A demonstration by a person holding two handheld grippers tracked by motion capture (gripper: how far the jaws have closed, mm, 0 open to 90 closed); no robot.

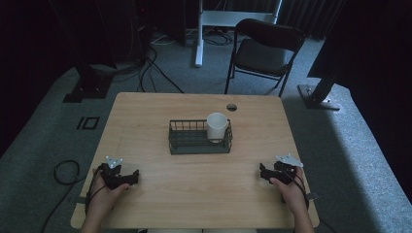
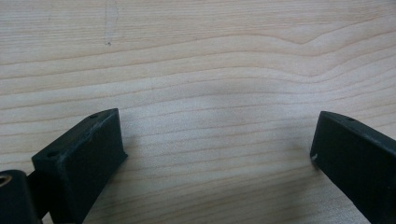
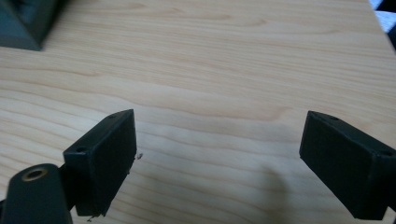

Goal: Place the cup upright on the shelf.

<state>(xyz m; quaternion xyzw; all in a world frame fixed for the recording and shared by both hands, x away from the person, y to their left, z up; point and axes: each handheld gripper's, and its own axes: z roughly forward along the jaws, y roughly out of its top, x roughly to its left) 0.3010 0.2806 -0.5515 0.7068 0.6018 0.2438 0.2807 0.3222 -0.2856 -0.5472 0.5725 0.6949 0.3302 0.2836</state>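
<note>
I had the left tool (image 1: 127, 175) resting at the near left of the table (image 1: 194, 194), with my hand behind it, and its jaws stood wide apart with nothing between them; in the left gripper view I saw bare wood grain between the two black jaws. The right tool (image 1: 266, 174) sat at the near right of the table in the same way, jaws spread wide and empty, and in the right gripper view a dark corner of the wire basket (image 3: 25, 21) showed at the far left of the frame, well apart from the jaws. Farther out, at the middle of the table, the black wire basket (image 1: 199, 137) stood square to me, and the white cup (image 1: 216, 127) sat upright inside it, in its right part, against the far right corner as far as I could tell. Both tools were well apart from the basket and from the cup, one on each side. My judgement was that either the cup was already placed and my work was done, or a lift out of the basket was not yet begun; the pictures did not settle which. Beyond the table stood a folding chair (image 1: 265, 51) on the carpet, at the far right.
</note>
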